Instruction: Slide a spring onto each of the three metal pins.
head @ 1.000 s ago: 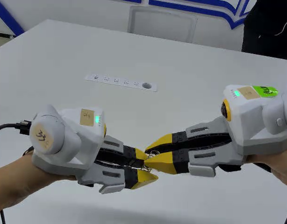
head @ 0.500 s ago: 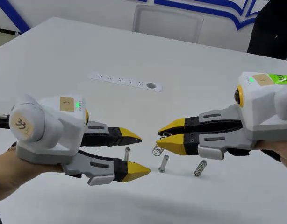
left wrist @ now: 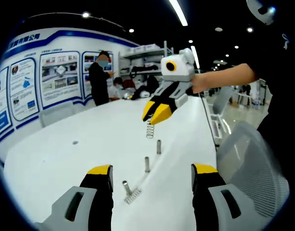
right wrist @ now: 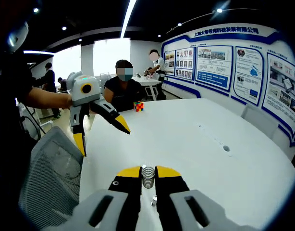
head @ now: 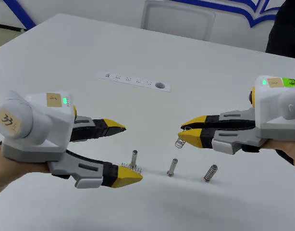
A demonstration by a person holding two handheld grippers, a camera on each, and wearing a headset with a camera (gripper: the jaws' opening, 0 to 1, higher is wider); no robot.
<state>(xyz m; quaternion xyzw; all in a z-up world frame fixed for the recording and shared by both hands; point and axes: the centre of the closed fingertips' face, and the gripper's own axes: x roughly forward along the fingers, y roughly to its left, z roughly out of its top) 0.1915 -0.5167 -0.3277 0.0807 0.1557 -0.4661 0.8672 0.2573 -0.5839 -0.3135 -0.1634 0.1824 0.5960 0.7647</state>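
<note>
Three pins on table; right claw pinches spring; left claw spread.

Three short metal pins stand upright in a row on the table. The left pin and middle pin are bare. The right pin wears a fitted spring. A loose spring lies flat at the left pin's base. A third spring hangs pinched at the tips of the right gripper.
</note>
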